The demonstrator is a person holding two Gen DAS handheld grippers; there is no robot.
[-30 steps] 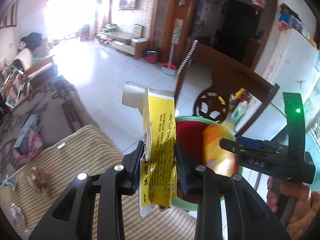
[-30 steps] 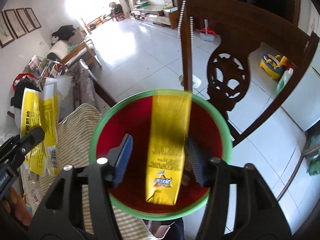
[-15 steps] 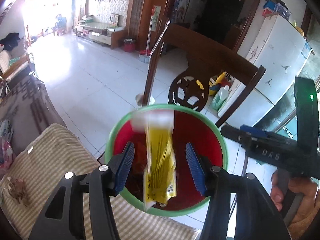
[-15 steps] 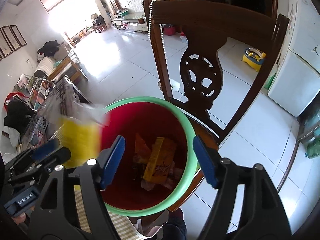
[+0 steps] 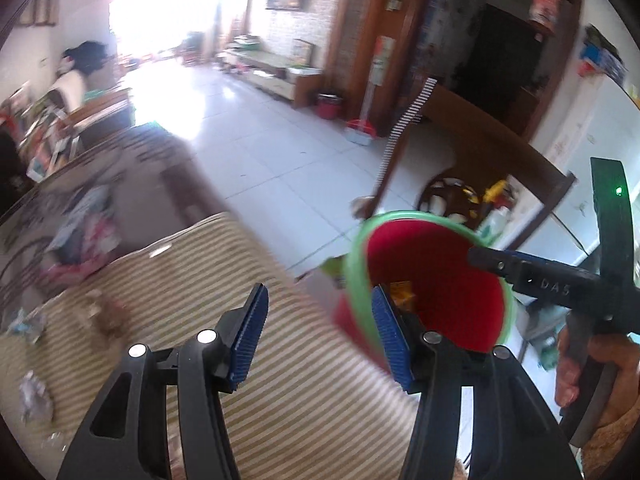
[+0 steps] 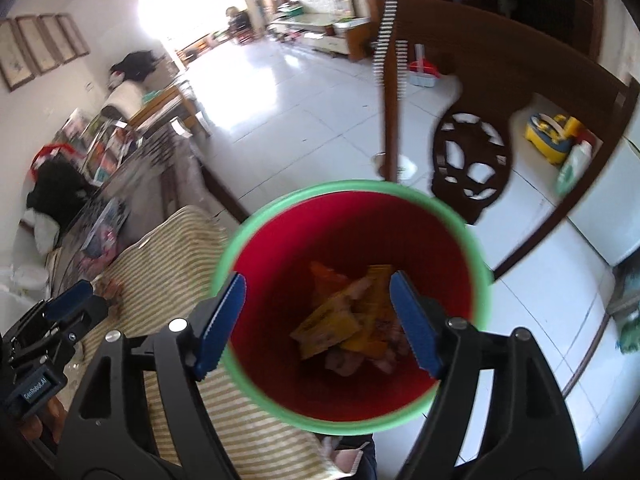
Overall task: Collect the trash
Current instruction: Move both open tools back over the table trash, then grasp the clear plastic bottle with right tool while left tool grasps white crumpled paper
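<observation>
A red bin with a green rim (image 6: 256, 232) (image 5: 358, 280) stands at the edge of the striped tablecloth (image 5: 300, 380). Yellow and orange wrappers (image 6: 344, 316) lie in its bottom. My right gripper (image 6: 316, 320) is open and empty above the bin. My left gripper (image 5: 318, 332) is open and empty, over the cloth beside the bin's left rim. Small scraps of trash (image 5: 106, 312) (image 5: 32, 392) lie on the cloth at the left. The right gripper also shows in the left wrist view (image 5: 540, 276), and the left gripper in the right wrist view (image 6: 60, 312).
A dark wooden chair (image 6: 472, 168) stands just behind the bin. A low table with magazines (image 5: 80, 216) lies beyond the cloth at the left. White tiled floor (image 5: 260, 148) stretches behind. A white fridge (image 5: 580, 152) is at the right.
Both grippers let their yellow wrappers fall into the bin and now stand open. The left gripper has swung left, away from over the bin toward the cloth.
</observation>
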